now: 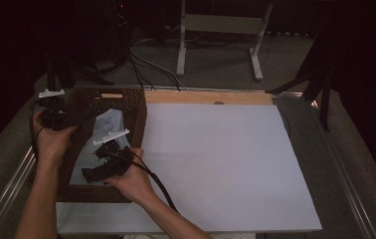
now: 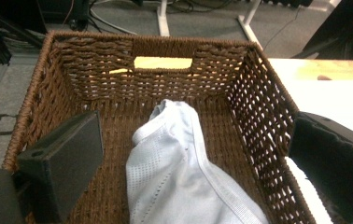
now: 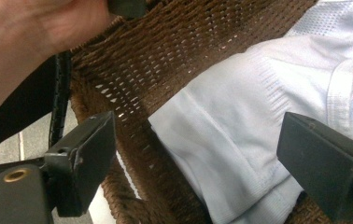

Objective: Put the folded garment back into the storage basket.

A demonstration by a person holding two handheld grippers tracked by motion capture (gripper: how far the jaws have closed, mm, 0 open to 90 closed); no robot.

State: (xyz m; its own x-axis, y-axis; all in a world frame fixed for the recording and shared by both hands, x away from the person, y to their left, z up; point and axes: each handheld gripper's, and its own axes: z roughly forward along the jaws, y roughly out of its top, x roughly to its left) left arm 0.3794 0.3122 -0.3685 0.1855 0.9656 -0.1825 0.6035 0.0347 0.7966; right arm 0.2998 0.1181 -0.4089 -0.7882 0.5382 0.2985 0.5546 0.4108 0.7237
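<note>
A brown wicker basket (image 1: 141,119) stands at the table's left, with a pale blue-white garment (image 1: 107,123) crumpled inside. My left gripper (image 1: 76,118) hovers over the basket's left rim, open with nothing between its jaws. In the left gripper view the left gripper (image 2: 198,126) spans the basket (image 2: 142,37) above the garment (image 2: 179,172). My right gripper (image 1: 92,173) reaches into the basket's near end, open. In the right gripper view the right gripper (image 3: 198,126) straddles a fold of the garment (image 3: 240,121) beside the basket wall (image 3: 156,51).
A white mat (image 1: 216,164) covers most of the table right of the basket. A wooden strip (image 1: 206,97) runs along its far edge. A white stand (image 1: 181,45) and cables lie on the floor beyond. A hand (image 3: 25,37) is close to the right gripper.
</note>
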